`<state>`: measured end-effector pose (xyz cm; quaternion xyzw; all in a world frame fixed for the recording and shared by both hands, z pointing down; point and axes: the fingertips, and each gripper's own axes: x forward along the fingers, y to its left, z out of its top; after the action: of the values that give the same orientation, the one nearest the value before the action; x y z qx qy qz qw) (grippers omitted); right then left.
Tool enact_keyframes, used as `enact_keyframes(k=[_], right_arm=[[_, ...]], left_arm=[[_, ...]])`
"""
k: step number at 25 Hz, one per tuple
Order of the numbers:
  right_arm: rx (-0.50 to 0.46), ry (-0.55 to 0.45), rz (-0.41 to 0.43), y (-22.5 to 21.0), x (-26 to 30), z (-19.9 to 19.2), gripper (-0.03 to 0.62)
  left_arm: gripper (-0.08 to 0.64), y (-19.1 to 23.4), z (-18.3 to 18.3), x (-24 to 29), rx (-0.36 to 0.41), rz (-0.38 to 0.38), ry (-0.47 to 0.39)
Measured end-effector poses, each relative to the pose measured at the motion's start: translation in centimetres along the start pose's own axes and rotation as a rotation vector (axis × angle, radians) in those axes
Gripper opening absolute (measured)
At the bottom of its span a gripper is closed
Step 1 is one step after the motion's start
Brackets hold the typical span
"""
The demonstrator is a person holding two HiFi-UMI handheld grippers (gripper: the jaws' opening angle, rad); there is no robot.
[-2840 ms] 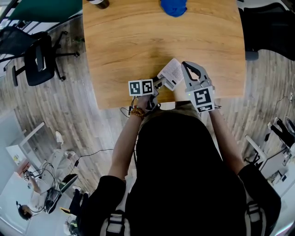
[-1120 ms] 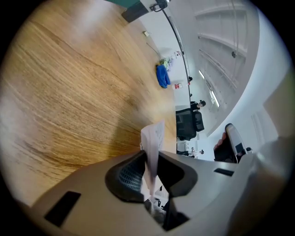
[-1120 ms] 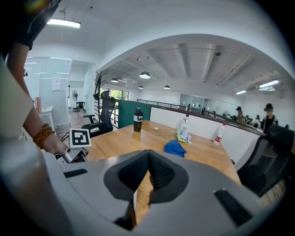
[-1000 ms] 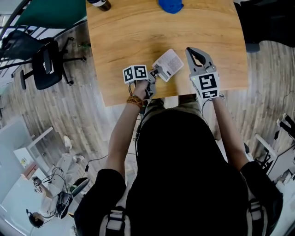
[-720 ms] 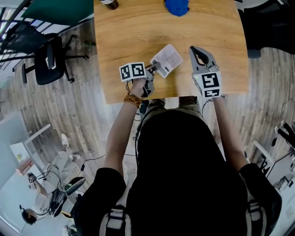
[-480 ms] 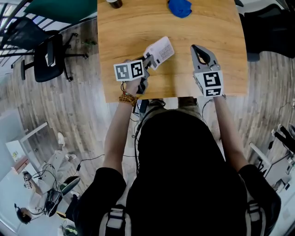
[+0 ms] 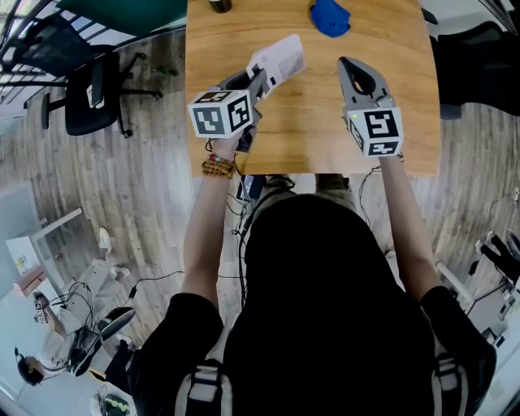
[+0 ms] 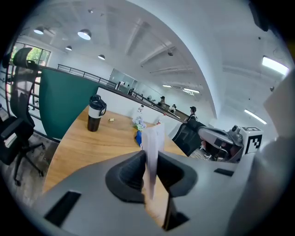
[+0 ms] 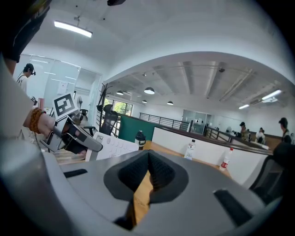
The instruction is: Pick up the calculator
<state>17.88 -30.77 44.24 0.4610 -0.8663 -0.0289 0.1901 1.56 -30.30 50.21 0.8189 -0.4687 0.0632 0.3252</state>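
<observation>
The white calculator (image 7: 278,61) hangs above the wooden table (image 7: 309,122), tilted, with my left gripper (image 7: 258,77) shut on its near edge. In the left gripper view the calculator (image 8: 152,152) stands edge-on between the two pads of the left gripper (image 8: 150,177). From the right gripper view, the calculator's key face (image 9: 115,146) shows at the left, held by the left gripper (image 9: 76,136). My right gripper (image 7: 351,63) hovers to the right of it, apart from it. The right gripper (image 9: 148,177) has its tips together and nothing between them.
A blue crumpled thing (image 7: 331,16) and a dark cup (image 7: 219,5) stand at the table's far edge. Two bottles (image 9: 188,150) are on the far side. A black office chair (image 7: 81,93) stands on the floor to the left, another chair (image 7: 479,49) to the right.
The left gripper has risen and gone away from the table's near edge with the calculator in it, rolling it up on edge. The right gripper has risen a little.
</observation>
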Motion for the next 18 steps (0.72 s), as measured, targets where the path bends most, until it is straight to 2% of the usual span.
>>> enact_keyframes(k=[4,10,18], right_arm=[[-0.007,-0.056,-0.010,-0.4,0.7,3.0,0.006],[0.002,-0.118,-0.038,-0.9,1.1,6.0,0.006],[0.009,-0.196,-0.081,-2.6,0.5,10.2,0.006]], left_arm=[[0.077,-0.3,2.9,-1.1,0.016,0.009,-0.056],[0.077,0.7,5.3,-2.3,0.014,0.051,-0.102],[0.075,-1.8,9.4,-3.0,0.129,0.048,-0.157]])
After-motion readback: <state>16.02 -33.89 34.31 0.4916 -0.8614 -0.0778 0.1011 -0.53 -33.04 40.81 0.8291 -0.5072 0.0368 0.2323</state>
